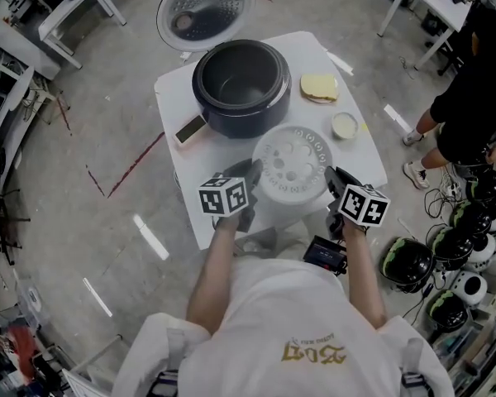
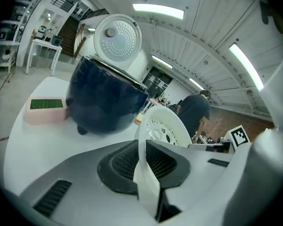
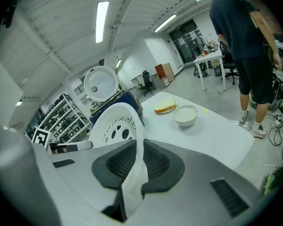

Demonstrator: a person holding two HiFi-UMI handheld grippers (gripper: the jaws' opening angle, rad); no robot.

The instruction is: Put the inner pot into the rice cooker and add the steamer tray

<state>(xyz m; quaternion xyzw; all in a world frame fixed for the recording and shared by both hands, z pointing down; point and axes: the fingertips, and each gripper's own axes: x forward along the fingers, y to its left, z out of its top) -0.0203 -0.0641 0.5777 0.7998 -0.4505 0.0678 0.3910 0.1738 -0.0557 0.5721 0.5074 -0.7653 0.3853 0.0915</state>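
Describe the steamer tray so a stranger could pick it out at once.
On the white table, look just in front of the open dark rice cooker, on the person's side. The steamer tray is the round white dish there, held by its rim between the left gripper and right gripper. Unlike the small white bowl nearby, it is pierced with holes.

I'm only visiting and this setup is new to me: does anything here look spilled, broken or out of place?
Nothing stands out. The white tray is clamped at opposite edges in the jaws of the left gripper and right gripper, the cooker stands upright with its lid open, and the table shows no spill.
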